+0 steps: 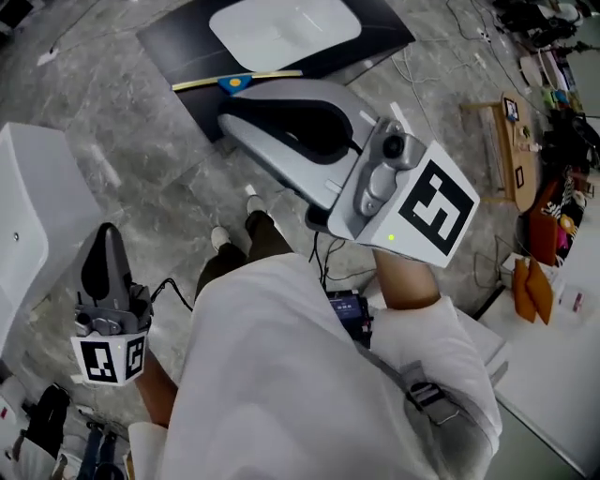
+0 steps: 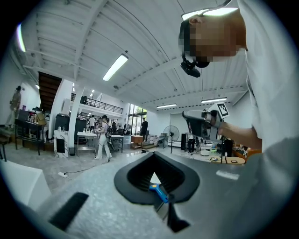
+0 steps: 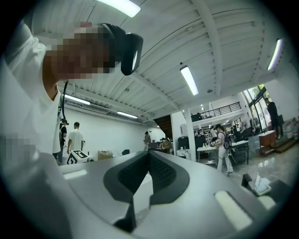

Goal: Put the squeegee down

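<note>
The squeegee [image 1: 236, 82], a yellow blade with a blue middle piece, lies flat on the near edge of a dark board [image 1: 178, 42] on the floor. My right gripper [image 1: 228, 118] hovers just in front of it, apart from it, and is shut with nothing between its pads. The right gripper view shows the same shut jaws [image 3: 148, 156]. My left gripper [image 1: 105, 231] hangs low at the left, far from the squeegee. The left gripper view shows its jaws [image 2: 153, 156] meeting. A small blue piece [image 2: 159, 191] sits low in the slit; I cannot tell what it is.
A white tray [image 1: 281, 28] rests on the dark board behind the squeegee. A white panel [image 1: 37, 216] stands at the left. A wooden stand [image 1: 511, 141] and a white table [image 1: 553, 356] are at the right, and cables trail across the grey floor [image 1: 141, 141].
</note>
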